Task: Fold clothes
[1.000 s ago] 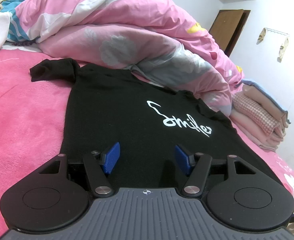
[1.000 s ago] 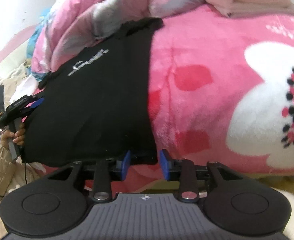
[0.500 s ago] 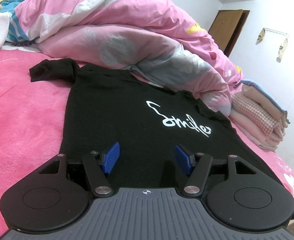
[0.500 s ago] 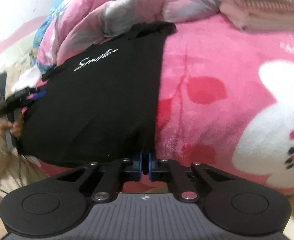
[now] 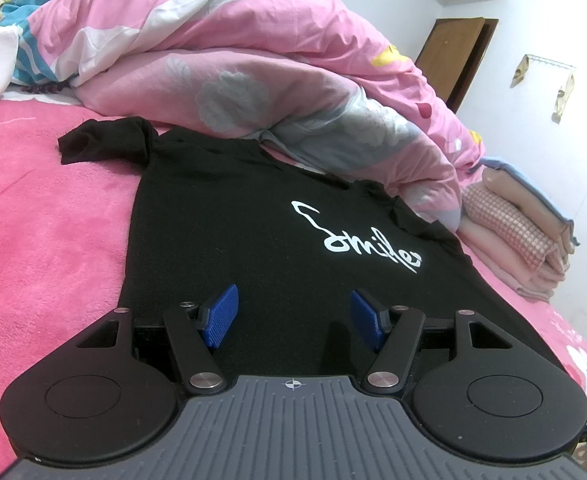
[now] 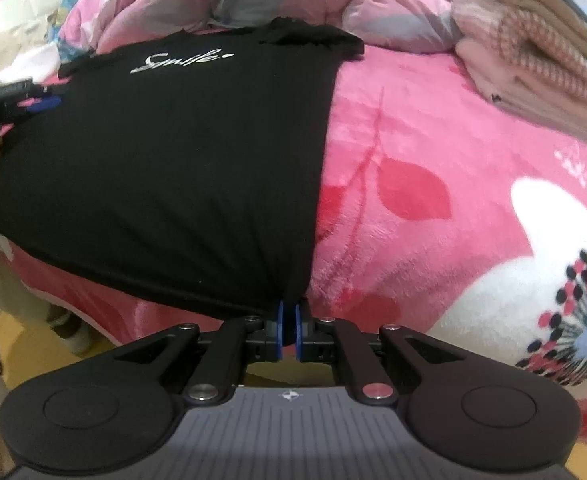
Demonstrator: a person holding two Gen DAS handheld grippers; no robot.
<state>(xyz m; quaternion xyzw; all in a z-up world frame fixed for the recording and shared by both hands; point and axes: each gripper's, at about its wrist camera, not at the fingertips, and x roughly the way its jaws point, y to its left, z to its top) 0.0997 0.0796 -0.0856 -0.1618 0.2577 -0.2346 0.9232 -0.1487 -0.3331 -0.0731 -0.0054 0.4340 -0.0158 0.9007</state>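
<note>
A T-shirt (image 5: pixel 229 240) is spread on the bed (image 5: pixel 45 216); a duvet (image 5: pixel 253 80) is heaped behind it, folded clothes (image 5: pixel 521 236) stacked right.

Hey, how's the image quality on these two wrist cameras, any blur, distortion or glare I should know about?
Left wrist view: sharp and evenly lit, the white lettering on the black T-shirt crisp, fisheye bending the pink duvet; the left gripper casts soft shadows. Right wrist view: softer, blurred toward the edges, the folded clothes stack smeared, the pink blanket bulging; the right gripper looks sharp. No glare in either.
</note>
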